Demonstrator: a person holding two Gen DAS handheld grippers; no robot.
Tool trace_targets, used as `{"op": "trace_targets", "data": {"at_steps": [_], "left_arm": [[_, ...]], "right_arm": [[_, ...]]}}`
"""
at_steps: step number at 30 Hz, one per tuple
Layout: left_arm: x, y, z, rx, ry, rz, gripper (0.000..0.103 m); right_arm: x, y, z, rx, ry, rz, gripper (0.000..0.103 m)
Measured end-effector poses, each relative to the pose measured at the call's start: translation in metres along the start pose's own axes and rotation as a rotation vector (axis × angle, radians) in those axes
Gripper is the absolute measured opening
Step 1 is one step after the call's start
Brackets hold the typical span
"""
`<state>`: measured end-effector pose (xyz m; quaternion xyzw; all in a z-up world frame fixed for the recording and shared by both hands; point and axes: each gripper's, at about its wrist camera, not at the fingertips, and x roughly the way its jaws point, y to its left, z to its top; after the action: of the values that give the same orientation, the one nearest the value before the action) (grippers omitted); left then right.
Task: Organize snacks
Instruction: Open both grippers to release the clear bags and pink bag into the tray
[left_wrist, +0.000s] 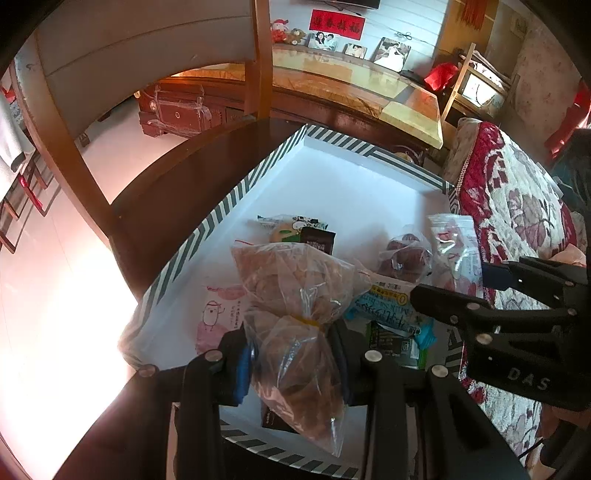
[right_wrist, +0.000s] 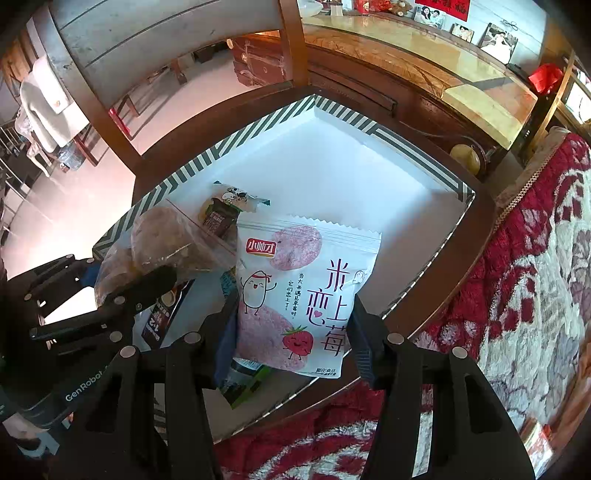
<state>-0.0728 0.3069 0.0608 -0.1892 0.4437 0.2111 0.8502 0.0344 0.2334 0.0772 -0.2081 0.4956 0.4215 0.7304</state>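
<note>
A white box with a striped rim (left_wrist: 207, 229) (right_wrist: 413, 147) sits on a dark wooden stool and holds several snack packs. My left gripper (left_wrist: 291, 362) is shut on a clear bag of brown snacks (left_wrist: 295, 295), held over the box; that bag also shows at the left of the right wrist view (right_wrist: 162, 243). My right gripper (right_wrist: 291, 336) is shut on a white strawberry rice-cracker pack (right_wrist: 310, 288), held above the box. The right gripper shows in the left wrist view (left_wrist: 491, 295), with its pack (left_wrist: 454, 240) partly hidden.
In the box lie a blue-white pack (left_wrist: 384, 306), a bag of dark red snacks (left_wrist: 402, 254), a small panda-print pack (left_wrist: 291, 225) (right_wrist: 229, 199) and a green pack (right_wrist: 243, 384). A red floral quilt (right_wrist: 517, 295) lies right. A wooden chair back (left_wrist: 262, 55) stands behind.
</note>
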Motion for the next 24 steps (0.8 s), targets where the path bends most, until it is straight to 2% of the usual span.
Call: {"op": "trace_targets", "data": {"at_steps": [8,16,22,24], "left_arm": [[0.003,-0.002,0.001,0.008,0.008,0.007,0.038],[0.004,-0.001,0.0,-0.008,0.013,0.031,0.043],[0.0,-0.002,-0.001,-0.012,0.004,0.044,0.063],[-0.005,-0.002,-0.001,-0.019,-0.009,0.05,0.074]], "right_arm": [[0.011,0.001,0.011,-0.01,0.016,-0.015,0.053],[0.006,-0.004,0.01,0.055,-0.018,0.039,0.054],[-0.009,-0.005,0.005,0.067,-0.056,0.049,0.054],[-0.016,-0.007,0.003,0.075,-0.069,0.052,0.054]]}}
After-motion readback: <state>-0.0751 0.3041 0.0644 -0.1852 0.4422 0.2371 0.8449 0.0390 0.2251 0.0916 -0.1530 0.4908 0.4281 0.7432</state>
